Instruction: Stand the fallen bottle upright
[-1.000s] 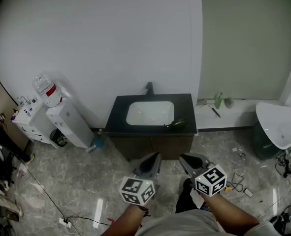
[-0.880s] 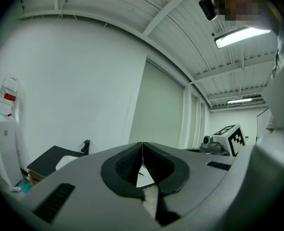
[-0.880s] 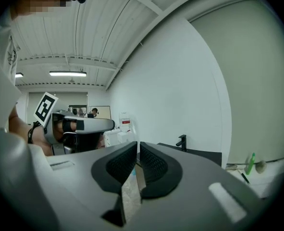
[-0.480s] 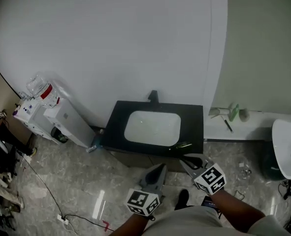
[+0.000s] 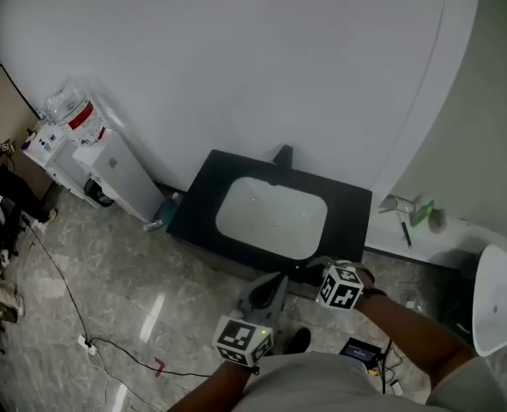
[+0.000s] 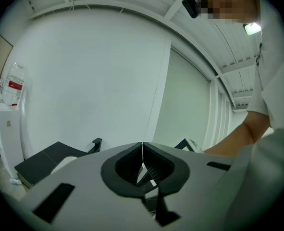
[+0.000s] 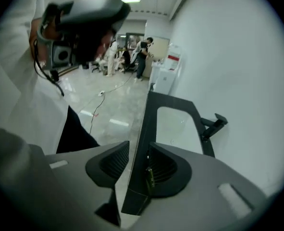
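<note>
A small green bottle (image 7: 150,176) lies on its side at the front right corner of the black counter (image 5: 193,221), beside the white sink (image 5: 270,217). In the right gripper view it shows in the gap between the jaws, close to the right-hand one, with no pad pressing on it. My right gripper (image 7: 139,146) points steeply down over that corner and its jaws are opening. In the head view the right gripper (image 5: 315,267) hides the bottle. My left gripper (image 5: 273,281) hangs shut in front of the counter, holding nothing; its tips (image 6: 142,146) meet.
A black faucet (image 5: 281,155) stands behind the sink against the white wall. A water dispenser (image 5: 107,174) stands left of the counter, and a cable (image 5: 90,342) runs over the floor. A white basin (image 5: 502,307) is at the right. People (image 7: 142,57) stand far off.
Both grippers have come forward to the counter. The right one has tipped downward over the front right corner and now covers the bottle in the head view.
</note>
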The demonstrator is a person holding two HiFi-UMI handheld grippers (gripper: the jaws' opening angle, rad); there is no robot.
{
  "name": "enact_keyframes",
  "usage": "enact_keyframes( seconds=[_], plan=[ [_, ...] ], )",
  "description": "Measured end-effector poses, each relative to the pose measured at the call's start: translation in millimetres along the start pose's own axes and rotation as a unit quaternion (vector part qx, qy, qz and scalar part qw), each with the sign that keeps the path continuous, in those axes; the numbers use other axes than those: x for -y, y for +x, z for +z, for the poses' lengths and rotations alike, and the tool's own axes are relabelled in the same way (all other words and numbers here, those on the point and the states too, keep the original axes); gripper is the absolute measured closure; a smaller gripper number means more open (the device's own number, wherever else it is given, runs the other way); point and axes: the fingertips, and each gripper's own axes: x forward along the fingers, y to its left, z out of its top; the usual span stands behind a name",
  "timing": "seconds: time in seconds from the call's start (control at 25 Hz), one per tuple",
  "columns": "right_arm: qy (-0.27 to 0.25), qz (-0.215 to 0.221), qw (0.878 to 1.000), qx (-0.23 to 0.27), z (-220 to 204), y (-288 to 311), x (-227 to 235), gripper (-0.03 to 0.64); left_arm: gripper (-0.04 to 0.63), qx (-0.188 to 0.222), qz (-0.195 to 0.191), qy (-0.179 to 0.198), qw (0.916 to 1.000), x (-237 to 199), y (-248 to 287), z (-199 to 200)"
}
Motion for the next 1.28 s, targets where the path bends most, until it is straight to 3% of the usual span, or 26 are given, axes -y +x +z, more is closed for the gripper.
enact_keyframes(
  seconds=[0.28, 0.64, 0.84, 1.04, 1.16, 1.28],
  plan=[
    [-0.113, 0.051, 0.982, -0.14, -43.5, 96.2, 19.8, 0.492, 0.586, -0.009, -0.003, -0.014, 0.9999, -35.2, 19.1, 7.5],
    [-0.161, 0.103, 0.953, -0.234, -91.9, 173.6, 35.3, 0.485, 0.586, -0.02, 0.012, -0.033, 0.9992, -79.8, 30.8, 11.2],
    [-0.155, 0.127, 0.946, -0.254, -110.0, 194.9, 35.1, 0.479, 0.586, -0.027, 0.018, -0.042, 0.9986, -95.3, 36.0, 6.9],
    [-0.162, 0.127, 0.947, -0.246, -112.0, 201.8, 35.3, 0.492, 0.586, -0.031, 0.022, -0.042, 0.9984, -100.9, 38.7, 5.4],
    [-0.165, 0.122, 0.951, -0.233, -109.8, 199.7, 36.5, 0.494, 0.586, -0.033, 0.021, -0.041, 0.9984, -99.3, 41.6, 5.3],
    [-0.147, 0.104, 0.962, -0.208, -102.4, 188.7, 40.5, 0.495, 0.586, -0.034, 0.016, -0.041, 0.9984, -94.6, 44.8, 5.5]
  ],
)
